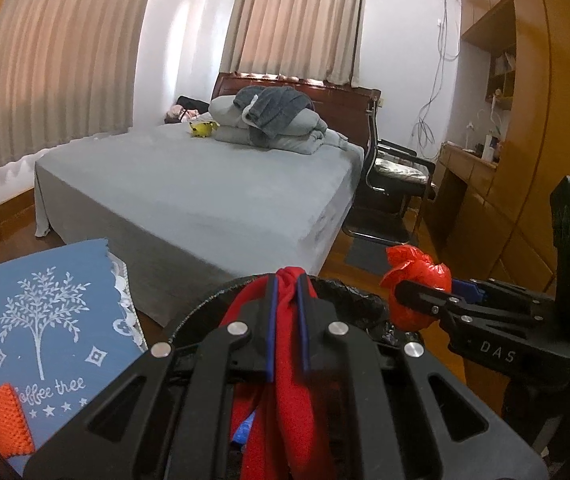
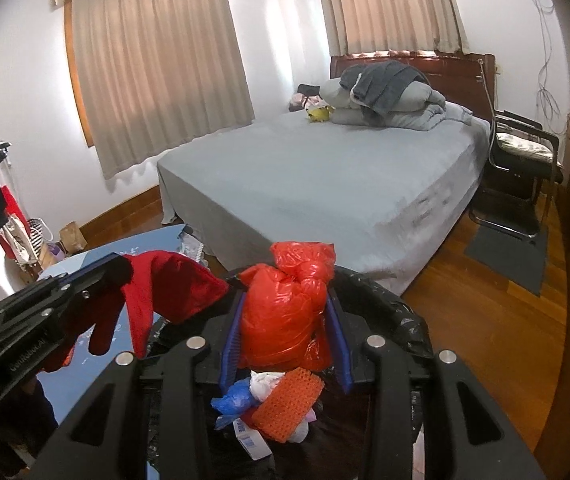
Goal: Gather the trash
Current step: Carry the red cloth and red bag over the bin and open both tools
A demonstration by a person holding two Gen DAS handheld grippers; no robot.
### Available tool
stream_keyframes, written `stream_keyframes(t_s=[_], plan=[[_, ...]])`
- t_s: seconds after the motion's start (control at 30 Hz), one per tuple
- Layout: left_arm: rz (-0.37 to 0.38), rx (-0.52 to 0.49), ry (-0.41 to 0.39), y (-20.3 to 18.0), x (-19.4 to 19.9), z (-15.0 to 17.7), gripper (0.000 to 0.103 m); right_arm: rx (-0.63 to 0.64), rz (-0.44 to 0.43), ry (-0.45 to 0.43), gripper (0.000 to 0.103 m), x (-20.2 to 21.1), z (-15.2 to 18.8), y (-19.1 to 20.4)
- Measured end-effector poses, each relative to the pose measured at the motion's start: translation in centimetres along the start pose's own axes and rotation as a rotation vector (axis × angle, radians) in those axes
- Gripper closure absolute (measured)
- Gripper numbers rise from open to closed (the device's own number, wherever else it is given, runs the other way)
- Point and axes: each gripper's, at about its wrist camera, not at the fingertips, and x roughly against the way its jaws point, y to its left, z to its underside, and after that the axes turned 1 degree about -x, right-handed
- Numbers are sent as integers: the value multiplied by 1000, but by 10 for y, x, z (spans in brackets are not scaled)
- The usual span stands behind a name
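- Your left gripper (image 1: 287,280) is clenched on a soft, limp red cloth (image 1: 285,400); it drapes, so keep pinching its bunched top.
- Your right gripper (image 2: 285,304) grasps a light, crinkly red plastic bag (image 2: 285,320), probably slippery; the bin (image 2: 405,320) sits at six o'clock.

the left black two-finger gripper with blue pads (image 1: 287,280) points forward and slightly down, its jaws pinched nearly together on a red cloth (image 1: 285,360). to its right, near and level with it, the right black gripper (image 2: 287,304) tilts down likewise, jaws part-way apart, clamping a knotted red plastic bag (image 2: 285,312).
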Motion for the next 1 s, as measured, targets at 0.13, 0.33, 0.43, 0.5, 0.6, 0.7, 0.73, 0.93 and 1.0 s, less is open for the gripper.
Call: stream_keyframes(t_s=[0.13,0.33,0.43,0.5,0.6,0.7,0.73,0.93,1.0], plan=[[7,-3,18,-2,-8,4,94,-9,6,11,63,-4,2,-6],[23,17,55,2,-23,11,82,-15,27,24,58,-12,6,-9],[16,31,62,6,-26,16,70,-20,37,28,52,-14,7,-11],[3,36,65,10,-27,18,63,-21,41,27,46,-14,8,-13],[-16,49,60,15,-25,18,51,-20,46,23,40,-12,9,-11],[-43,52,50,20,-21,18,33,-18,58,9,19,-8,10,-9],[-53,52,46,22,-19,18,28,-18,61,2,13,-7,10,-10],[-104,54,40,32,-7,18,16,-26,71,-17,6,-1,9,-9],[-119,48,36,36,-1,18,16,-31,66,-17,6,1,8,-8]])
